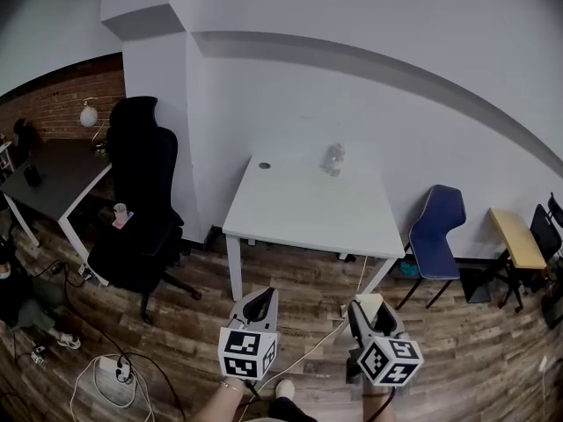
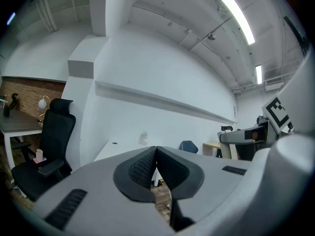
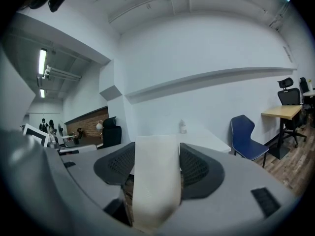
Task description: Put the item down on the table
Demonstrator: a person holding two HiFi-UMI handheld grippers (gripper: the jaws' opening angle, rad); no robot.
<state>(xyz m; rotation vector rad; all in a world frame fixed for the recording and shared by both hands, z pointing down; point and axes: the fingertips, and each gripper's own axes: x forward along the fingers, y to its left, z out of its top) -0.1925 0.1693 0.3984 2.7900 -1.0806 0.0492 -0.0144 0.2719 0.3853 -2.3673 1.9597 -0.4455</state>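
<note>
Left gripper (image 2: 156,152): we see its jaws clenched pad to pad, nothing between them.
Right gripper (image 3: 156,149): jaws clamped on a cream-white block (image 3: 153,191), with a pad against each of its sides.
Block position: held in the air over the wood floor (image 1: 462,345), near us and well apart from the white table (image 1: 303,214).
Table: clear plastic bottle (image 1: 333,158) stands near its far edge.
Around it: black office chair (image 1: 141,192) to the left, blue chair (image 1: 437,222) to the right.
</note>
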